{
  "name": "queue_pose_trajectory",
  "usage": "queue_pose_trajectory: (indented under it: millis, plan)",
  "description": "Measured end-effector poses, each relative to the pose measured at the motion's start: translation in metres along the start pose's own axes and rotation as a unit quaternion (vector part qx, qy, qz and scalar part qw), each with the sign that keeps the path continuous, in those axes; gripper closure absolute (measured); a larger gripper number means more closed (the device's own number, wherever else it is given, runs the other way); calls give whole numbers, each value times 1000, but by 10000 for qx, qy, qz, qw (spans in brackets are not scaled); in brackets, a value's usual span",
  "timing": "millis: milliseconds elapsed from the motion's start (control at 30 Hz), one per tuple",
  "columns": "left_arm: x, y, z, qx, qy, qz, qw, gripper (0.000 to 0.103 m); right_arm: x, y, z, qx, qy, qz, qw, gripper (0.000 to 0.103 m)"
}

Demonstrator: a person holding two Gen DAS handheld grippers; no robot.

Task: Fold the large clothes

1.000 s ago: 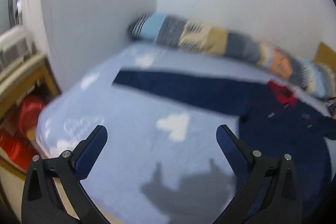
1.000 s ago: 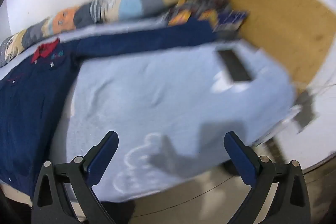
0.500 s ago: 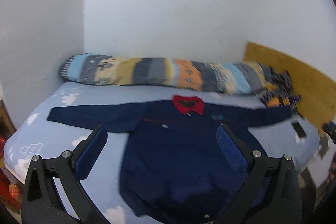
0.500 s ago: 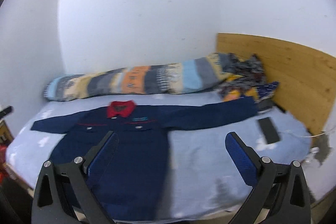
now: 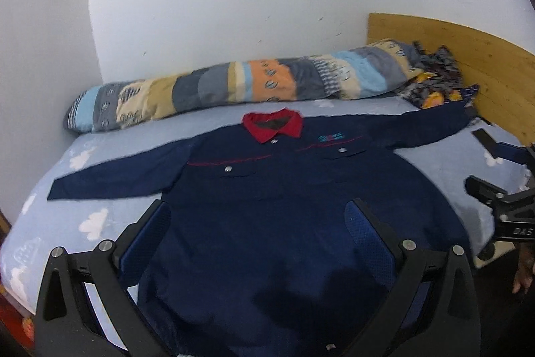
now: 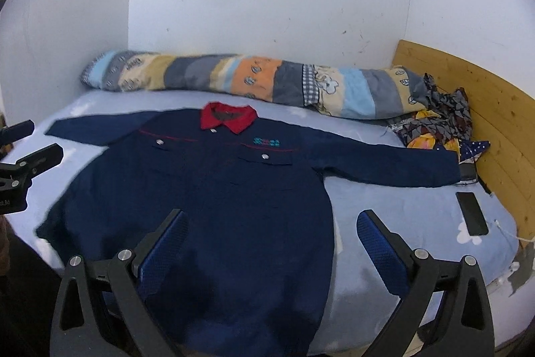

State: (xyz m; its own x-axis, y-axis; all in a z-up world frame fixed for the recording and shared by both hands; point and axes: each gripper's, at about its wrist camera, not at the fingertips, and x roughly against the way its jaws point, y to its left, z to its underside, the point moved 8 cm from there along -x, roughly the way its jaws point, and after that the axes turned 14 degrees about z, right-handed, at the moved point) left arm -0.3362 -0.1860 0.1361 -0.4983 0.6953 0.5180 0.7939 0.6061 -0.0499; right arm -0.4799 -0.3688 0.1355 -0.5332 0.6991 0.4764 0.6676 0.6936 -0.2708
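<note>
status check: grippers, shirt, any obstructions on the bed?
Left gripper and right gripper open, empty, above the bed. Navy shirt flat, face up, sleeves spread, unfolded. Phone on the sheet below the right sleeve; rolled quilt behind the collar.

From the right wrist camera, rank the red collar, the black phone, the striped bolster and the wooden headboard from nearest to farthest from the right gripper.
1. Black phone, right, on the sheet.
2. Red collar, centre-left, on the shirt.
3. Striped bolster, along the back wall.
Wooden headboard, far right: too close to call against the bolster.

Right gripper is open.

I am standing in a home bedroom: bed (image 6: 401, 209) with cloud-print sheet, rolled patchwork quilt (image 6: 267, 82), wooden headboard (image 6: 468, 96).
</note>
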Motion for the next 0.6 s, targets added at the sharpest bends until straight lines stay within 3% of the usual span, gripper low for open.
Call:
queue_pose_trajectory:
  millis: [100,200,433,600]
  plan:
    - [-17,21,21,326,87,-212,9992,0,-21,11,8,13,166,140,9998,2]
    - [-26,29,24,923,252,105,9954,0,-39,20,16,45,480,105,9988,3]
    - [-37,20,33,1086,655,360,9913,0,-48,35,12,-155,665,-141,9976,2]
    - [-41,12,29,1017,687,377,9917,0,-48,59,15,323,646,-62,9974,2]
